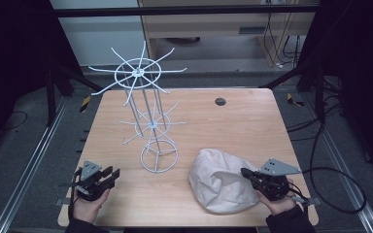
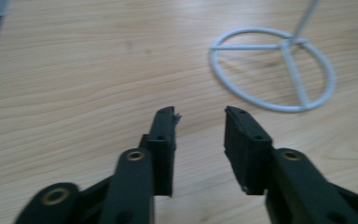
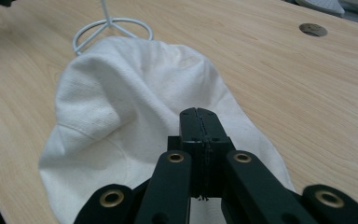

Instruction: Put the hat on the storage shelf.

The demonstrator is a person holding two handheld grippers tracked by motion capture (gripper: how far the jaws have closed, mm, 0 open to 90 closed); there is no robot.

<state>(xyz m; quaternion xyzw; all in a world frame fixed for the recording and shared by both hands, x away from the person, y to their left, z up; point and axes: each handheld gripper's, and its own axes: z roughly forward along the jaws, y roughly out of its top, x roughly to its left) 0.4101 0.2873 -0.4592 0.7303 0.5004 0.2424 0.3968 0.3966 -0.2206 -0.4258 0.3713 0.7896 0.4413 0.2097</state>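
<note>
Nearest the camera, at the bottom of the high view, two hands come in over the near edge of the wooden table. The left gripper sits in the lower left of the frame, and in its own view its jaws stand apart over bare wood, touching nothing. The right gripper is in the lower right, its jaws pressed together with the tips over the white cloth bag; whether any cloth is pinched between them I cannot tell. The bag lies crumpled in the lower middle-right, near the front edge of the table. Just beside it to the left stands the white wire rack, its ring base flat on the wood and its spoked arms spreading out at two levels toward the upper left. The right half of the tabletop lies open up to the far edge, where a small dark round hole sits in the wood.
</note>
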